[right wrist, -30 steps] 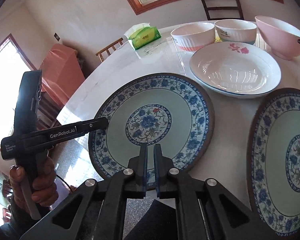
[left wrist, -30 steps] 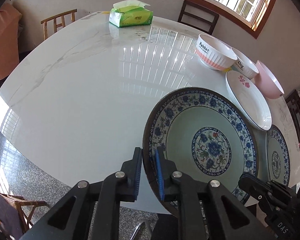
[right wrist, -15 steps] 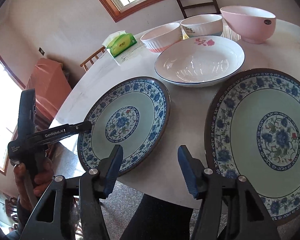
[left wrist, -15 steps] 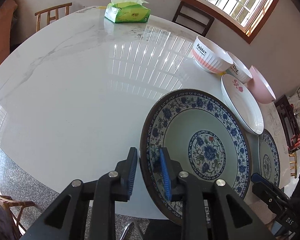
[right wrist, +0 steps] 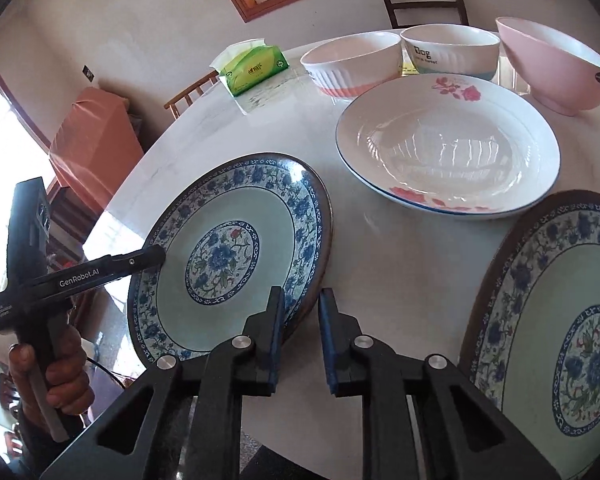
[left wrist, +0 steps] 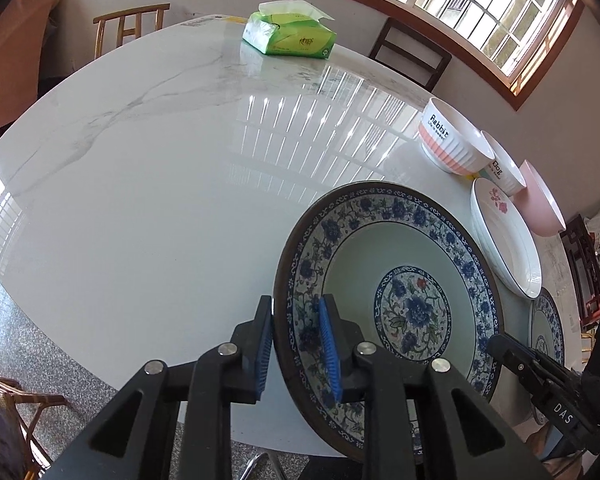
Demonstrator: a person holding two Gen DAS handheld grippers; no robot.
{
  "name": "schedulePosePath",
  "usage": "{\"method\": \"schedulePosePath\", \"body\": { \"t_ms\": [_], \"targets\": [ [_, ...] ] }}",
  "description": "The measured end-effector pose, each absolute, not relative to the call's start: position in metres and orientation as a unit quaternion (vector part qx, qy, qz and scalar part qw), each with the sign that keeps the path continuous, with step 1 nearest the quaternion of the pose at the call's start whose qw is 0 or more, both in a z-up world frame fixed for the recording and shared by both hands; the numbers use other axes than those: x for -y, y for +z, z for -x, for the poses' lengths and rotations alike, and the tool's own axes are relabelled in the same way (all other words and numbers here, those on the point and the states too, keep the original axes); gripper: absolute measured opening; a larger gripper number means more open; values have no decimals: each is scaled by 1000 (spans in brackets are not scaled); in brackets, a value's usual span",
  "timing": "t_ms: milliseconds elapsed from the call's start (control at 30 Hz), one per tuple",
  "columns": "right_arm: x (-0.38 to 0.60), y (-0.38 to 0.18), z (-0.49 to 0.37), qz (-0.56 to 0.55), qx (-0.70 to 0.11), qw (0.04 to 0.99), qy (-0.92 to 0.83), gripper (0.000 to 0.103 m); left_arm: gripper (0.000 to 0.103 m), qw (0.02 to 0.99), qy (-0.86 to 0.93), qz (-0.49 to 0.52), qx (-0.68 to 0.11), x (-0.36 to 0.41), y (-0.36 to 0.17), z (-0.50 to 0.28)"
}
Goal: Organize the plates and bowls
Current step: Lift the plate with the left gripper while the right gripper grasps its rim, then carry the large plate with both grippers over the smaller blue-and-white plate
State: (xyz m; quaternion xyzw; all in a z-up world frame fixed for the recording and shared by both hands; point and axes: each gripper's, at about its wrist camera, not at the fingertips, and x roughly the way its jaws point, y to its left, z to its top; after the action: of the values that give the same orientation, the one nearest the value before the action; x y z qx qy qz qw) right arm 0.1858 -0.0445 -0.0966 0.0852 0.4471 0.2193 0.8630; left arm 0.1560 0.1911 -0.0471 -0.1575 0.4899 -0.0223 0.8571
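My left gripper (left wrist: 298,346) is shut on the near rim of a blue-and-white floral plate (left wrist: 400,292), which is tilted up off the white table (left wrist: 160,200); it also shows in the right wrist view (right wrist: 228,260). My right gripper (right wrist: 300,338) is open and empty, its left finger beside that plate's right rim. A second floral plate (right wrist: 560,340) lies at the right. A white plate with pink roses (right wrist: 448,148) lies behind. Three bowls stand at the back: a white-and-pink ribbed bowl (right wrist: 352,64), a white "Dog" bowl (right wrist: 450,52) and a pink bowl (right wrist: 556,64).
A green tissue pack (left wrist: 290,34) sits at the table's far side. Wooden chairs (left wrist: 130,28) and a dark chair (left wrist: 410,56) stand around the table. The table's near edge (left wrist: 100,360) drops to a speckled floor. An orange-covered cabinet (right wrist: 96,136) stands at the left.
My right gripper has let go of the floral plate, opened wide, then narrowed and shifted right of it. My left gripper has stayed closed on the plate's rim and tilted it up.
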Motion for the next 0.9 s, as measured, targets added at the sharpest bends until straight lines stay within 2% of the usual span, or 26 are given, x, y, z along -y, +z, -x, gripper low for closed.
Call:
{"method": "schedulePosePath", "body": {
  "t_ms": [300, 333, 400, 533, 600, 733, 833, 900],
  "targets": [
    [8, -98, -195, -61, -442, 862, 242, 20, 24, 860, 8, 187, -474, -228, -49, -153],
    [10, -98, -194, -65, -442, 860, 247, 20, 27, 865, 17, 184, -467, -229, -49, -151],
    [18, -92, -189, -76, -435, 859, 259, 28, 53, 873, 74, 163, -455, -233, -46, -143],
    [64, -57, -144, -80, -364, 893, 253, 44, 59, 894, 147, 122, -406, -226, -25, -109],
    [100, -38, -117, -83, -322, 914, 234, 59, 65, 897, 149, 103, -404, -211, -15, -94],
    [178, -18, -76, -77, -273, 945, 164, 60, 68, 903, 8, 138, -406, -156, 4, -72],
    [230, -18, -65, -69, -281, 951, 110, 61, 71, 873, -168, 137, -436, -88, 10, -75],
    [254, -23, -67, -73, -308, 943, 102, 62, 71, 855, -216, 112, -459, -41, 10, -80]
  ]
}}
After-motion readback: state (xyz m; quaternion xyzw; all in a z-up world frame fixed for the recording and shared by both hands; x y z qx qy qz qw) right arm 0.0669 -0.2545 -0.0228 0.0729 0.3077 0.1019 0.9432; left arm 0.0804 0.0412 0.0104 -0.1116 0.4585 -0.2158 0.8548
